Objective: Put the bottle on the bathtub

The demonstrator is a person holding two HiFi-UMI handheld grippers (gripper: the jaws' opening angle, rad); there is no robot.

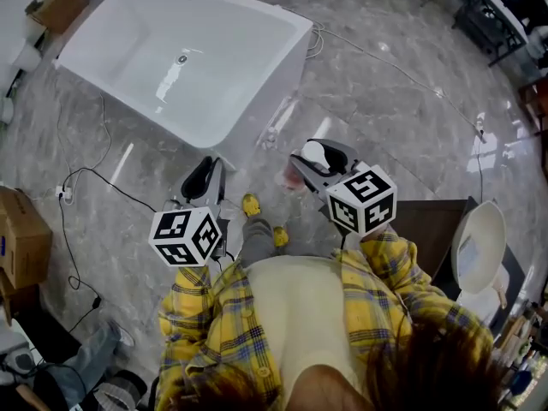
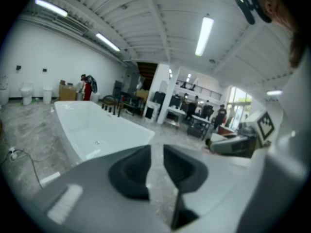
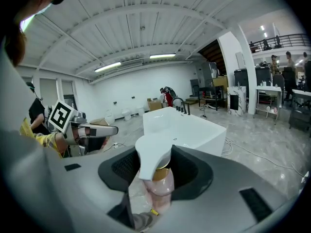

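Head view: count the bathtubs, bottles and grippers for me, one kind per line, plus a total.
bathtub: 1
bottle: 1
grippers: 2, the left gripper and the right gripper
Total: 4

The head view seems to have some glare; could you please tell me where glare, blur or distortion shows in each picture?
Head view: bright glare streaks on the bathtub basin and the polished floor. Left gripper view: fisheye bending, dark corners, the left claw blurred up close. Right gripper view: curved ceiling beams, the bottle in the right claw slightly soft.
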